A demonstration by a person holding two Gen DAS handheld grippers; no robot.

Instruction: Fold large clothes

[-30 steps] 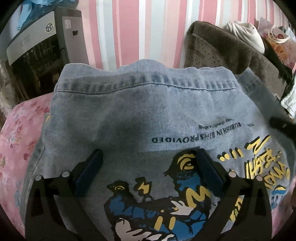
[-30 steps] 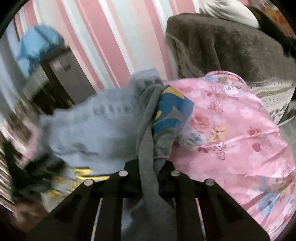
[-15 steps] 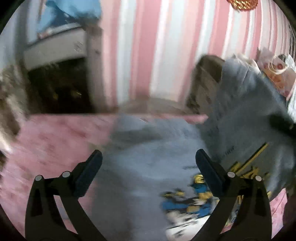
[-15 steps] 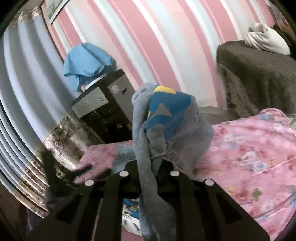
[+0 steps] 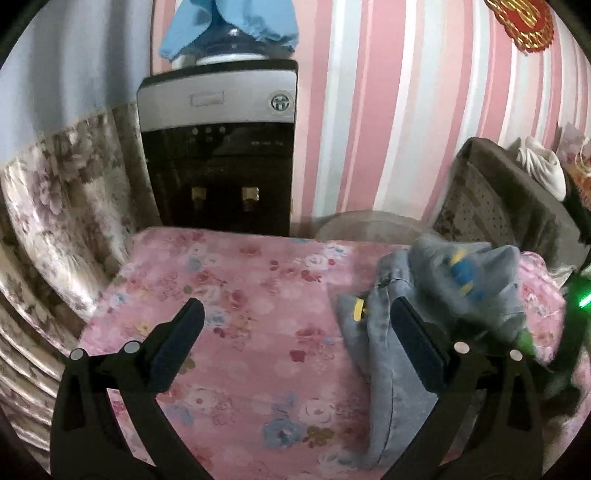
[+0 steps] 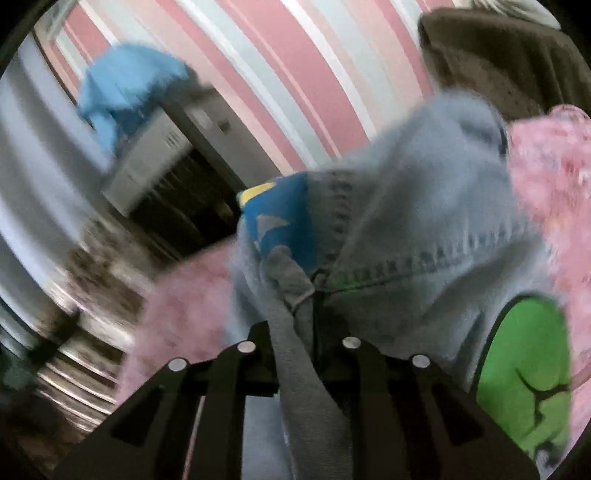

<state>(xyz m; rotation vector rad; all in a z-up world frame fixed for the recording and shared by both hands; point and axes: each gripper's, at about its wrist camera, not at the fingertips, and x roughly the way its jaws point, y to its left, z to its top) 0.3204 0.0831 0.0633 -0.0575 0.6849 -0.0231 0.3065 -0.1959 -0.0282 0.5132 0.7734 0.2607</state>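
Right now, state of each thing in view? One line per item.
left tool: open, empty, over the pink sheet.
right tool: shut on the denim jacket.
denim jacket: bunched and crumpled at the right of the sheet, not folded flat.
water dispenser: upright, blue cloth draped on top.

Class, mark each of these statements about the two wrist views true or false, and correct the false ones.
1. The left tool is clamped on the grey printed denim garment. False: it is open, with nothing between its fingers.
2. The right tool is shut on the grey printed denim garment. True.
3. The pink floral cloth-covered surface lies under the garment. True.
4. The black and silver water dispenser stands against a plain white wall. False: the wall behind it has pink and white stripes.
5. A light blue cloth is draped on top of the dispenser. True.
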